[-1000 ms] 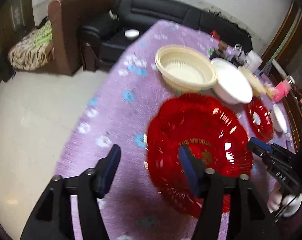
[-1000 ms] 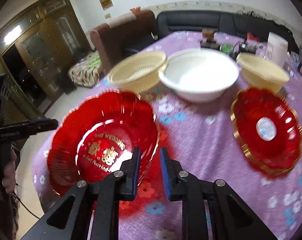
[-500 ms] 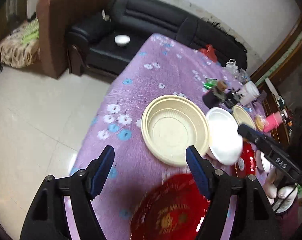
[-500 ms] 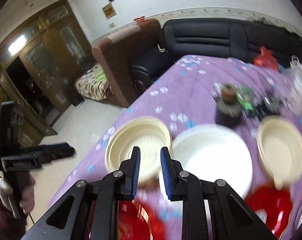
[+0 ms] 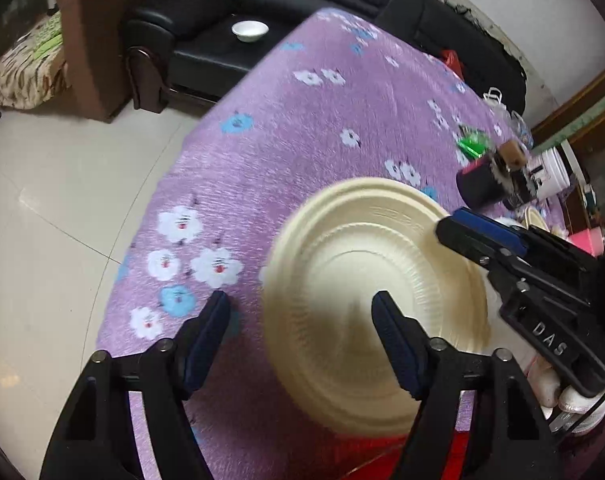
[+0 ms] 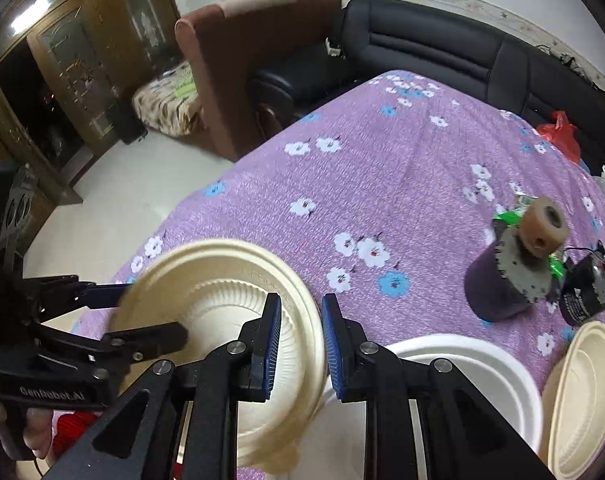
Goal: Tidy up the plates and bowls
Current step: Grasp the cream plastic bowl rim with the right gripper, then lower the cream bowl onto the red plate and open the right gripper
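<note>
A cream ribbed bowl (image 5: 366, 292) (image 6: 222, 304) sits on the purple flowered tablecloth (image 5: 302, 128). My left gripper (image 5: 302, 312) is open, its fingers straddling the bowl's left rim. My right gripper (image 6: 300, 340) is open, its fingers on either side of the bowl's right rim without touching it; it also shows in the left wrist view (image 5: 482, 236). A white bowl (image 6: 462, 372) stands to the right of the cream one, and a second cream bowl (image 6: 582, 392) lies further right. A red plate's edge (image 5: 382, 456) shows below the cream bowl.
A dark cylinder with a tan roll on top (image 6: 514, 276) and a small black device (image 6: 586, 292) stand at the right. A black sofa (image 6: 442, 48) and a brown armchair (image 6: 254, 52) lie beyond the table. A small white bowl (image 5: 249, 31) rests on the sofa.
Both grippers have moved forward from the red plate to the cream ribbed bowl, which now fills the view between their fingers. The red plates have dropped out of sight below.
</note>
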A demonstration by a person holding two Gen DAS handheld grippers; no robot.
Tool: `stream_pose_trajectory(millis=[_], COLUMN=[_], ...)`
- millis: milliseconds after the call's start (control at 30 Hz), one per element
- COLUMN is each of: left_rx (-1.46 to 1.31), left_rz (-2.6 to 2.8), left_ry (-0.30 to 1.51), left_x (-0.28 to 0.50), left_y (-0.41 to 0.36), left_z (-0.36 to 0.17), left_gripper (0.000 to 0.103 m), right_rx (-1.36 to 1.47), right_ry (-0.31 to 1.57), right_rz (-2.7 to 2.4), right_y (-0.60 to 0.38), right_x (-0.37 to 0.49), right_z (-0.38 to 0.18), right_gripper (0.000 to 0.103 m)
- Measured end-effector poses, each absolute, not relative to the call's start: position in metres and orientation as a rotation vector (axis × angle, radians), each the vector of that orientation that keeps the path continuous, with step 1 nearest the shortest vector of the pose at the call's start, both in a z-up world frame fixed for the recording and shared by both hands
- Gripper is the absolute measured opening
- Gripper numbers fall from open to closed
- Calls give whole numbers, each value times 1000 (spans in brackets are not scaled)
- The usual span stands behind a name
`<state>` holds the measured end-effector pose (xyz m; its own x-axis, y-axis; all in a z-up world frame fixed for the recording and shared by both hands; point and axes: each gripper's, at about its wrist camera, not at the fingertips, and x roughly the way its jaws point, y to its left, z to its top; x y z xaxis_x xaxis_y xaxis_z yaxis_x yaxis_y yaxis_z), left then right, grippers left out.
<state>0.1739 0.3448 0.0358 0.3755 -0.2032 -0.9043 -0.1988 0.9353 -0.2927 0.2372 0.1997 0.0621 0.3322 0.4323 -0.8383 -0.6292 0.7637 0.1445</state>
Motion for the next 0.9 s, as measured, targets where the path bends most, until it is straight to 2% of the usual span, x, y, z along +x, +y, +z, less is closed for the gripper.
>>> stream_pose_trajectory(millis=[33, 67, 133, 200, 233, 433, 600, 800, 900], left_rx=[-384, -385, -352, -343, -359, -332, -244, -158, -161], left_rz=[-19, -34, -6, 11, 10, 24, 55, 96, 89], left_ry=[1201, 1213, 1214, 1202, 1193, 1080, 1006, 968, 979], left_x=[175, 177, 175, 171, 168, 135, 78, 10, -8], left_y=[343, 342, 341, 343, 346, 349, 333, 304, 294], left_z=[34, 33, 33, 37, 41, 97, 146, 151, 134], left_gripper=[45, 40, 37, 26, 24, 24, 24, 24, 29], right_rx=[-227, -228, -222, -192, -174, -109, -82, -91, -81], right_ry=[1021, 1023, 1023, 1012, 1001, 897, 838, 845, 870], right_rz=[700, 700, 691, 686, 685, 709, 758, 778, 765], right_y=[201, 202, 201, 196, 193, 186, 174, 155, 144], right_x=[236, 236, 234, 233, 230, 199, 149, 80, 56], right_z=[60, 59, 59, 63, 68, 119, 158, 155, 137], right_gripper=[23, 20, 10, 9, 9, 9, 9, 9, 9])
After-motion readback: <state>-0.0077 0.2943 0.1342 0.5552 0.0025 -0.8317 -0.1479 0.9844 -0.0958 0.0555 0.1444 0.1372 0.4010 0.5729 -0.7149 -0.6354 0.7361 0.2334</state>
